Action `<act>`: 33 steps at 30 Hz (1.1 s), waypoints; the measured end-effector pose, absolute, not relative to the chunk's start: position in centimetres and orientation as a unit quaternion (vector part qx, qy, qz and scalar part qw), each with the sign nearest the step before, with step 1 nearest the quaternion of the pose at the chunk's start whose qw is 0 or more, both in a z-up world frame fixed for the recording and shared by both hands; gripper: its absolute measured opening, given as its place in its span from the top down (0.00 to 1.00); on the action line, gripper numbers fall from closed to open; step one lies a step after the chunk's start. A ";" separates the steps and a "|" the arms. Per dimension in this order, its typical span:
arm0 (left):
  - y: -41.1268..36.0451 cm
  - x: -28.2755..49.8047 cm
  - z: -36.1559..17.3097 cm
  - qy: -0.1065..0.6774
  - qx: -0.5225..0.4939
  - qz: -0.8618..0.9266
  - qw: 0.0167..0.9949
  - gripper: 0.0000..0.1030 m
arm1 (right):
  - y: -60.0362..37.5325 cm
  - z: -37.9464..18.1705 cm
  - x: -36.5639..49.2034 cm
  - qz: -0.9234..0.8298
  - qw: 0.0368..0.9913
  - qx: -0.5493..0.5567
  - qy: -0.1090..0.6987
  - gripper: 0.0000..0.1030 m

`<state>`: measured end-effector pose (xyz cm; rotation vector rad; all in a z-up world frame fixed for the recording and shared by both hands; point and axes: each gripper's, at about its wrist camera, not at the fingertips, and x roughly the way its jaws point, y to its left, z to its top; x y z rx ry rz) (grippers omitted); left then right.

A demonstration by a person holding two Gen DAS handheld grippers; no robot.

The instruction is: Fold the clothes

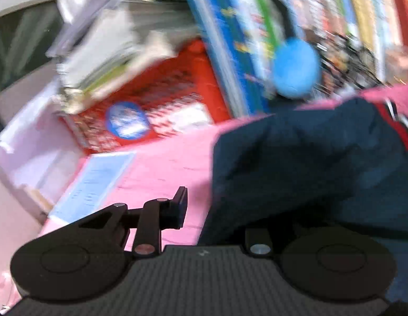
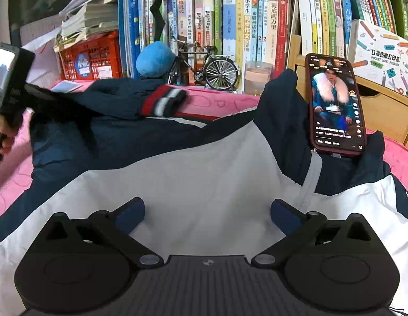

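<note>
A navy and white jacket [image 2: 204, 171] lies spread on a pink sheet [image 2: 9, 184]. Its navy sleeve [image 2: 112, 97], with a red and white striped cuff [image 2: 162, 102], is lifted toward the left. My left gripper [image 2: 42, 92] is shut on that sleeve, with a hand [image 2: 4, 137] holding the tool. The left wrist view is blurred: navy fabric [image 1: 309, 163] covers the right half of the left gripper [image 1: 204, 206], and only one finger [image 1: 180, 205] shows. My right gripper [image 2: 208, 210] hangs open over the jacket's white panel, nothing between its fingers.
A phone [image 2: 335, 102] with a playing video leans against the jacket's far right edge. Behind are a bookshelf [image 2: 256, 26], a red crate [image 2: 90, 60], a blue plush ball [image 2: 155, 58], a model bicycle [image 2: 204, 65] and a wooden box [image 2: 383, 110].
</note>
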<state>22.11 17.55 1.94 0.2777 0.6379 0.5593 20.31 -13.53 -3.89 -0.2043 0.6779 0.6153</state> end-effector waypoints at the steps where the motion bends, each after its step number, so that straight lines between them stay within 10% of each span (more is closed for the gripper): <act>1: 18.4 21.8 2.5 0.301 0.133 0.289 0.899 0.82 | -13.5 -3.8 20.3 0.296 0.893 -0.098 0.326 0.00; 9: 25.9 18.6 3.0 0.329 0.096 0.372 0.863 0.77 | -14.1 -1.2 18.6 0.317 0.884 -0.115 0.324 0.01; 13: 27.1 17.5 1.4 0.377 0.058 0.369 0.848 0.55 | -14.2 -2.0 18.0 0.316 0.874 -0.141 0.341 0.00; 16: 25.6 15.5 1.9 0.369 0.046 0.323 0.870 0.15 | -15.0 -2.7 17.4 0.305 0.880 -0.144 0.334 0.00; 33: 6.7 3.9 3.3 0.317 0.084 -0.025 0.945 0.13 | -36.9 -1.0 12.6 0.057 0.933 -0.009 0.356 0.06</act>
